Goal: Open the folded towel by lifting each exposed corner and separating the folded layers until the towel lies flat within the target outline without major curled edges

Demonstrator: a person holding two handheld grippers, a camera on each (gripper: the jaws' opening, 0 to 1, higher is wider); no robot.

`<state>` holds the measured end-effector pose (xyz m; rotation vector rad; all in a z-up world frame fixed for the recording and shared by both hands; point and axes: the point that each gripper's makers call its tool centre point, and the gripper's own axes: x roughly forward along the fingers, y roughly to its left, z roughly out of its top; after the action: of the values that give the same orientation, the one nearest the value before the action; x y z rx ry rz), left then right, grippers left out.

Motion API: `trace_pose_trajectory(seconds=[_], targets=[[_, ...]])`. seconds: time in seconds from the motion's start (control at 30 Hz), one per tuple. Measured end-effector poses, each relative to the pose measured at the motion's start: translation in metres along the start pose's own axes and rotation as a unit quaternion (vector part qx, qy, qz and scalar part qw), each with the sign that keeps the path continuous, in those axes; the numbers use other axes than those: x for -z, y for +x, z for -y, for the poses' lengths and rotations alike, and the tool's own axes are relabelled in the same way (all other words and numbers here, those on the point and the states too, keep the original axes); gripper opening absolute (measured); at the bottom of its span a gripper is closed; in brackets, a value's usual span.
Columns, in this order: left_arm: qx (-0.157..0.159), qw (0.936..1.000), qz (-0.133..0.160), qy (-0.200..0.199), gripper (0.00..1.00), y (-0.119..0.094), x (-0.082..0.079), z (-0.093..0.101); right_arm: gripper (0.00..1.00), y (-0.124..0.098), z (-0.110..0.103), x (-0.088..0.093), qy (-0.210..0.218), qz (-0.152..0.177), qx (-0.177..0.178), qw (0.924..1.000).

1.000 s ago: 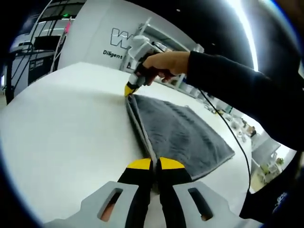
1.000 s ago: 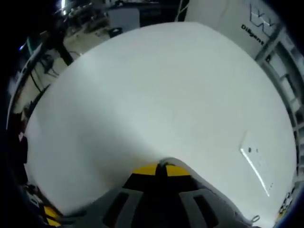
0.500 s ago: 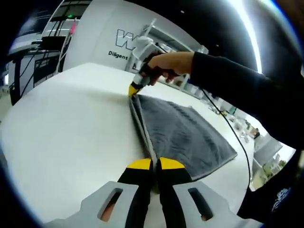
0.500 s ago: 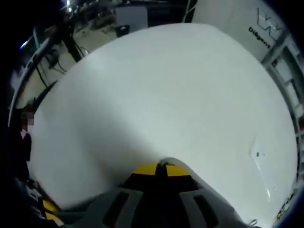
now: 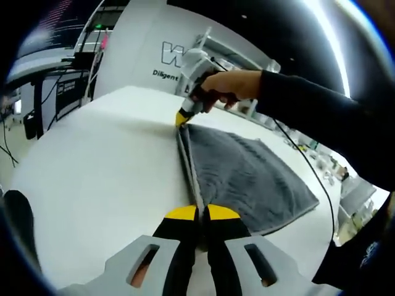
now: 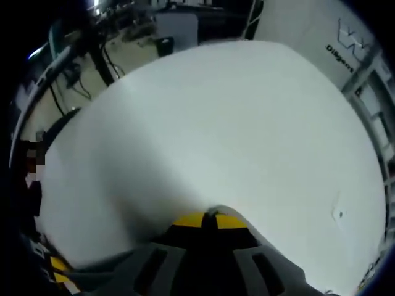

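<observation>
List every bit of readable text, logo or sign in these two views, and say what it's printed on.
"W": large outlined letters cut off by the right tool, on the white wall panel in the left gripper view.
"Diligent": smaller line beneath it, also cut off.
"Diligent": the same panel in the right gripper view, under a partly cropped logo.
Green sign behind the table: too blurred to read.

Bright overhead strip light (image 5: 327,37), glare; table (image 6: 234,123) washed out; edges bent, soft.
</observation>
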<state>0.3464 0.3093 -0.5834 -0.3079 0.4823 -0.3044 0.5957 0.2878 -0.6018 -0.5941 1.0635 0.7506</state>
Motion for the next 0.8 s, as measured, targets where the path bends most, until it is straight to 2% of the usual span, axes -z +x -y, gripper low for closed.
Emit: trace_pose_trajectory(seconds=[0.27,0.8], targets=[[-0.022,0.9997,0.005,0.006,0.02,-0.008,-0.004,-0.015,0.00,0.005,-0.011,-0.014,-0.013,0.003,0.004,0.9999],[-0.075,0.9964,0.000,0.040,0.02,-0.025,-0.002,-0.039,0.00,0.013,-0.039,-0.036,-0.039,0.016,0.005,0.9991]])
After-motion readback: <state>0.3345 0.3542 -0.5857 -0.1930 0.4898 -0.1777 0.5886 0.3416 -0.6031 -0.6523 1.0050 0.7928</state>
